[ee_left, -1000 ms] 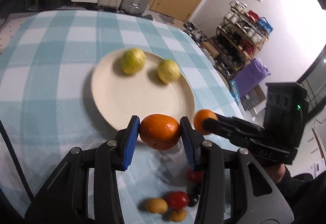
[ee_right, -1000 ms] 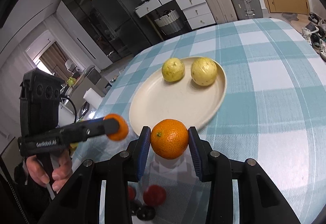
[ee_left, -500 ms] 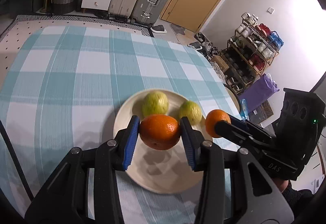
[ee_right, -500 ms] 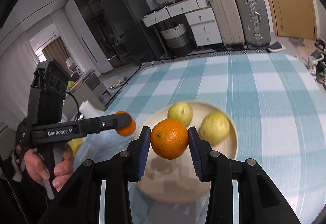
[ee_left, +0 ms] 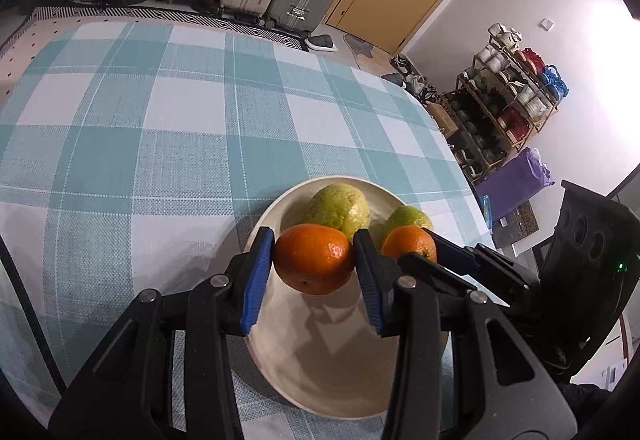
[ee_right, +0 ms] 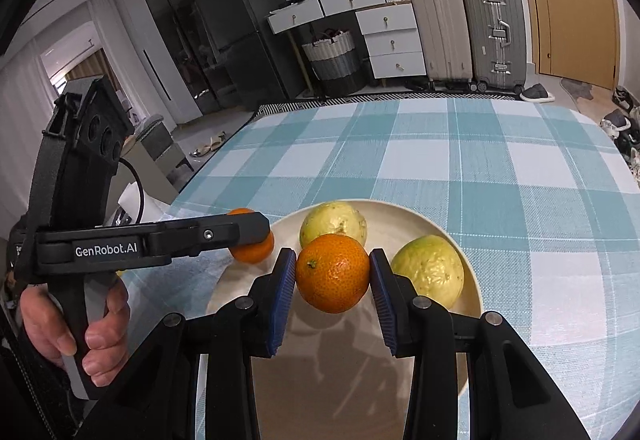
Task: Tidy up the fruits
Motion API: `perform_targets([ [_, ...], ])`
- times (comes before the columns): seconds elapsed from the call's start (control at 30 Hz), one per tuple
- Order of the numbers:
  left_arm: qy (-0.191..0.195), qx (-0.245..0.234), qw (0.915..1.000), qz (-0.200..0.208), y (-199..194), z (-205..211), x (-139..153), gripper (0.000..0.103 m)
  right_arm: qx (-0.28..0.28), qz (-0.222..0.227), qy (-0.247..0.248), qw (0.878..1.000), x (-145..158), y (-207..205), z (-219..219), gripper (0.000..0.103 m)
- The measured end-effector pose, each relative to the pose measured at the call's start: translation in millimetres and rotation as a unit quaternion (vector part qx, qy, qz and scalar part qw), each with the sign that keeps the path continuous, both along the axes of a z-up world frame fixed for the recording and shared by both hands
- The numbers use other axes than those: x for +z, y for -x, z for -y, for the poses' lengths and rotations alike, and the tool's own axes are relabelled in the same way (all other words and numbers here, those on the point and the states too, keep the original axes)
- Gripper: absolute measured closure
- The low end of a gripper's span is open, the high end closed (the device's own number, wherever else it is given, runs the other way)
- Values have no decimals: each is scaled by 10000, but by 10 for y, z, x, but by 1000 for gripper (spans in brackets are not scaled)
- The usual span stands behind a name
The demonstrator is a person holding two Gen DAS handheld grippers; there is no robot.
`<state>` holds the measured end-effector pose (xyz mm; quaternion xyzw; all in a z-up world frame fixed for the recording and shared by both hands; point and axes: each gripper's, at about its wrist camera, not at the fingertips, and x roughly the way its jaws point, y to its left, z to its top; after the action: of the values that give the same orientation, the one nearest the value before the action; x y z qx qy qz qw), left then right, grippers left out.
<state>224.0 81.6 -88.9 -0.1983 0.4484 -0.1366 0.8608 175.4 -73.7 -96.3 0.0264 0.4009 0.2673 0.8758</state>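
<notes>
Both claws loaded, both over the round cream ceramic plate [ee_right: 448,236] on the teal-and-white checked tablecloth [ee_left: 120,127]. Left gripper [ee_left: 314,264]: blue pads closed only as far as the fruit allows, pinching a darker orange mandarin [ee_left: 314,263] across its middle, hanging above the plate's 9 o'clock side as the right camera shows it. Right gripper [ee_right: 333,280]: same partial closure, clamped on a bright orange mandarin with a green stem scar [ee_right: 333,278], poised over the plate's centre. Two pale yellow-green bumpy guavas [ee_right: 334,222] [ee_right: 428,272] already sit on the plate, one at 12 o'clock, one at 3 o'clock; the near half toward 6 o'clock is bare. How high each mandarin hangs above the plate is hard to judge through the fisheye; the shadows under them suggest some gap. Step in hand, as I read it: set both mandarins down. To do it well, lower each until the fruit rests on the plate before easing the pads apart, since round fruit dropped from height will roll. Put them in the bare near half, apart from each other, and not against the guavas. The two claws stand close, so release one first and draw it straight back.
</notes>
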Motion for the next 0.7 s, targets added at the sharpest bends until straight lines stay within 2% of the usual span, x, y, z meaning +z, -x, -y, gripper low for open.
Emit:
perform_targets([
  [0.33, 75, 125, 9998, -135, -95, 0, -152, 65, -44, -108, 182, 9998, -115, -43, -31, 64],
  [0.43, 204, 203, 9996, -81, -103, -10, -139, 64, -83, -55, 214, 9997, -104, -30, -31, 64],
  [0.5, 216, 230, 9995, -69, -102, -22, -112, 54, -101, 20, 258, 9996, -81, -7, -30, 63],
  [0.57, 250, 258, 9994, -25, -76, -39, -73, 53, -118, 114, 233, 9996, -41, 19, -23, 59],
  [0.63, 240, 281, 9993, 33, -35, -56, -9, 53, -130, 268, 131, 9995, 31, 68, 3, 51],
  [0.7, 213, 337, 9992, 91, 17, -72, 58, 49, -127, 399, 131, 9990, 94, 108, 9, 49],
])
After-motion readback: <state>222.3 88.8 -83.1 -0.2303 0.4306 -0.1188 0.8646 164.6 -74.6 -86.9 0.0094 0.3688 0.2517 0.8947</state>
